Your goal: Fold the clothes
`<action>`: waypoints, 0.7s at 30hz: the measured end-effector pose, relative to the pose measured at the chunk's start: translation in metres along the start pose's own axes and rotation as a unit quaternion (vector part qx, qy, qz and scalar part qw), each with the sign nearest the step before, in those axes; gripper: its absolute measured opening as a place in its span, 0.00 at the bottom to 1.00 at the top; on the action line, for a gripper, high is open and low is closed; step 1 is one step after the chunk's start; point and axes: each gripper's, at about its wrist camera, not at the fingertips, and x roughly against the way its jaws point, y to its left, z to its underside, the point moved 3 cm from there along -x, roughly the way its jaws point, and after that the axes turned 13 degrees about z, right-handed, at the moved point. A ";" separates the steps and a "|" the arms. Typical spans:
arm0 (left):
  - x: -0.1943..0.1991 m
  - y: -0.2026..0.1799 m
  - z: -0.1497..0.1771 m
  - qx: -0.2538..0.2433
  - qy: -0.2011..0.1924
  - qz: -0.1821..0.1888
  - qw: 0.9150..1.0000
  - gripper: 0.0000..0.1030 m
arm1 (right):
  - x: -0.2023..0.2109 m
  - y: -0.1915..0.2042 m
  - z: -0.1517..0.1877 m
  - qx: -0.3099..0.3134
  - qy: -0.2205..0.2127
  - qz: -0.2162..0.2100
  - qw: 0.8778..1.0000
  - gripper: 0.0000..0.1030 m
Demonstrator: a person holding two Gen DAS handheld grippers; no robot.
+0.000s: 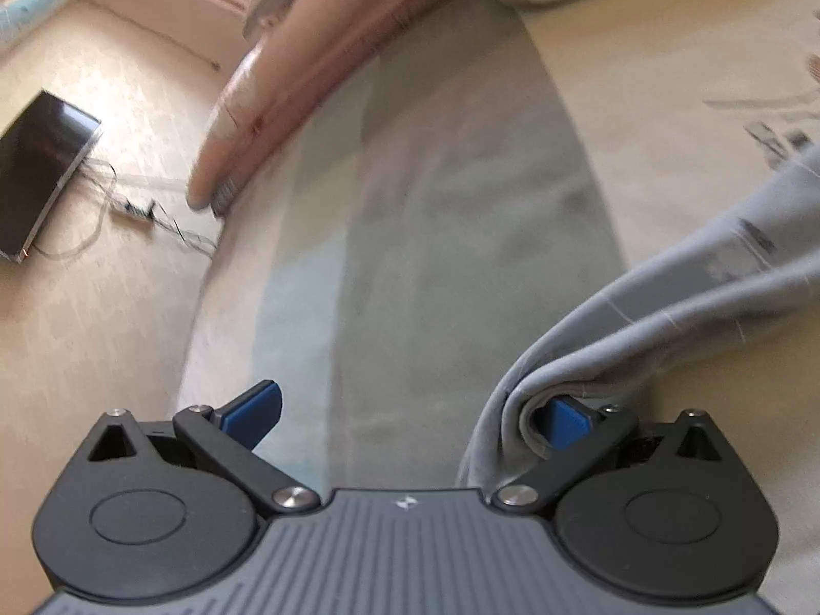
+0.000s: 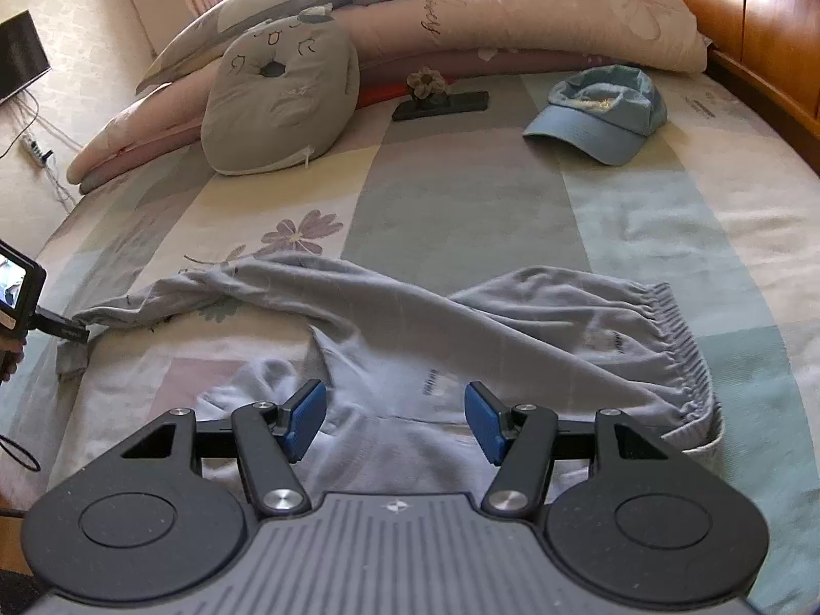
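Patchwork cotton bedsheet [image 2: 451, 195] in pale green, cream and grey covers the whole bed. Grey soft sweatpants [image 2: 512, 323] sprawl across its near half, elastic waistband right, one leg trailing left. Grey animal-face cushion [image 2: 282, 102] far left; blue cap [image 2: 599, 118] far right. Right gripper [image 2: 394, 423] hovers above the pants, fingers wide, nothing between. Left gripper [image 1: 410, 417] wide too; cloth drapes over its right finger [image 1: 569, 423] only.
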 end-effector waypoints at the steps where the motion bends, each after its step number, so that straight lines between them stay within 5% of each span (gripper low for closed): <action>1: -0.003 0.006 -0.006 -0.001 -0.012 -0.005 1.000 1.00 | 0.002 0.006 -0.001 -0.002 -0.002 0.005 1.000 0.63; 7: -0.015 0.041 -0.038 0.002 -0.075 -0.022 0.997 1.00 | 0.003 0.039 -0.010 -0.002 -0.007 0.038 0.999 0.64; 11: -0.029 0.056 -0.045 0.007 -0.082 -0.027 0.996 0.99 | -0.005 0.057 -0.018 0.007 0.004 0.050 0.999 0.64; 17: -0.049 0.064 -0.026 0.049 -0.058 0.063 0.995 0.99 | -0.017 0.081 -0.030 0.034 0.020 0.044 0.998 0.64; 21: -0.045 0.057 -0.013 0.108 -0.052 0.169 0.978 0.99 | -0.024 0.091 -0.036 0.054 0.027 0.035 0.998 0.64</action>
